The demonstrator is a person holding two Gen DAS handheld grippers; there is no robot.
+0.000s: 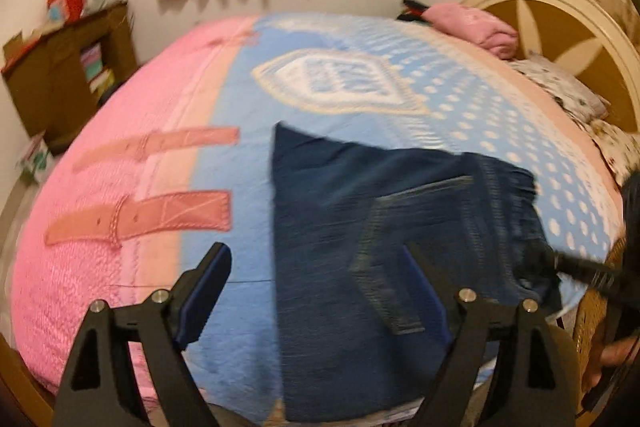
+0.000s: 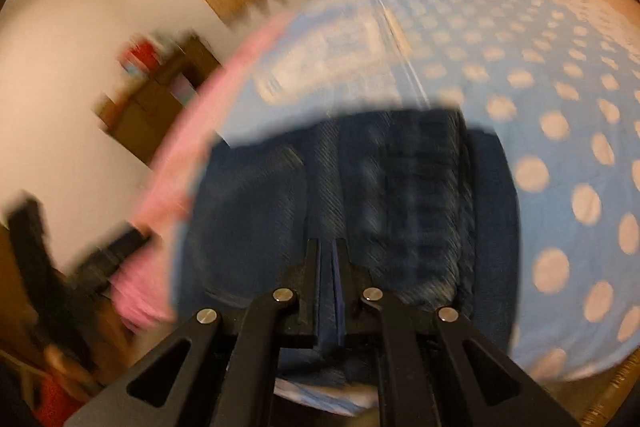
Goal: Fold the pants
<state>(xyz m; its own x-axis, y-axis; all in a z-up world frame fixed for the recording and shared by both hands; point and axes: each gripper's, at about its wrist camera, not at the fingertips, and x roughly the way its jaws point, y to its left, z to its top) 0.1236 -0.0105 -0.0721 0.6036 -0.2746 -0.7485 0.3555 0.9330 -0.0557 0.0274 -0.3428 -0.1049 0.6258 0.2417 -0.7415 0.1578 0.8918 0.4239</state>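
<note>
You have one pair of dark denim pants point(image 1: 360, 227) and two grippers. The pants lie on the blue-and-pink bedspread point(image 1: 224, 95), toward the bed's near edge, folded into a broad block with one back pocket point(image 1: 404, 259) facing up.

Your left gripper point(image 1: 320, 291) has its fingers spread wide with nothing between them; the pants sit ahead of it from about 12 to 2 o'clock, the right finger over the denim.

Your right gripper point(image 2: 333, 259) has its fingers pressed nearly together on a thin edge of blue cloth that looks like the pants point(image 2: 360, 187), which spread ahead at 12 o'clock. Both views are blurred.

At 1 o'clock in the left view, one pink bundle point(image 1: 476, 25) rests by the headboard point(image 1: 560, 23).
</note>
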